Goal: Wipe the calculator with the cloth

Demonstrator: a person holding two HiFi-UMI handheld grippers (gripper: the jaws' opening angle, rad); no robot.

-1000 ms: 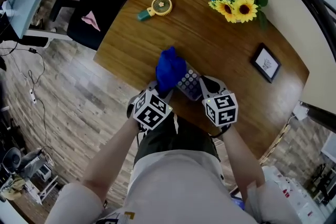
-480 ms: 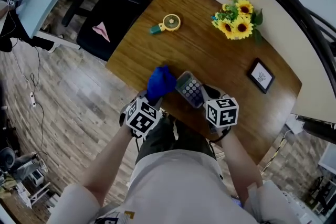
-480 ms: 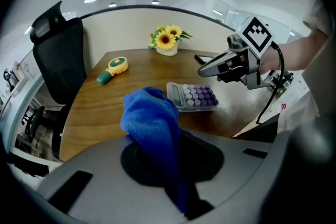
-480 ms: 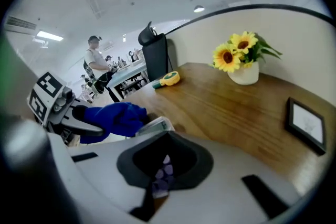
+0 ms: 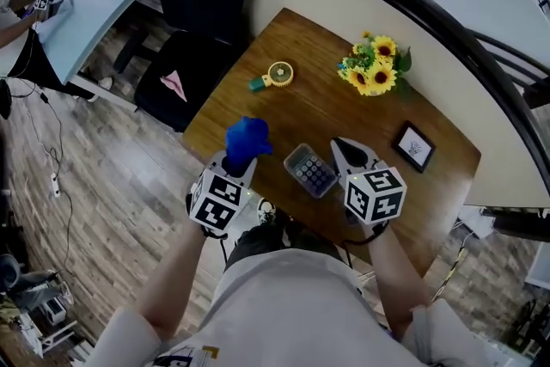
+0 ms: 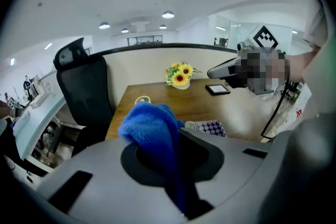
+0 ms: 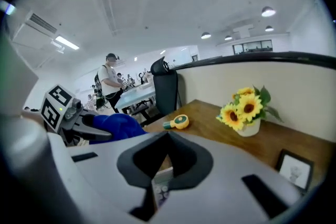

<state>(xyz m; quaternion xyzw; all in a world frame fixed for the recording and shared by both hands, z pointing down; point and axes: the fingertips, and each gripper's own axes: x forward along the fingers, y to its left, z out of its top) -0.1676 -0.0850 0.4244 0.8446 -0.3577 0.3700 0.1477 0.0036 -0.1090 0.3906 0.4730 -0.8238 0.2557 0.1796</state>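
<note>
Calculator first: the small grey calculator with blue keys [image 5: 310,170] lies flat on the brown wooden table [image 5: 318,112], close to the near edge, between the two tongs. In the head view, the fluffy blue cloth [image 5: 246,140] was lying on top of it a moment ago. Now the cloth has been lifted off to the left and does not touch it. The left gripper [image 5: 234,161] carries the cloth, and the right gripper [image 5: 347,152] sits just to the right of the calculator. In the left gripper view, the jaws are squeezed on the cloth, which bunches up above them, and the calculator shows on the table beyond, a little to the right. In the right gripper view, the jaws are pressed together and hold nothing, and a few keys peek through the thin slit low down. I think the wipe is over, or one pass is finished and the cloth may come back for another.
</note>
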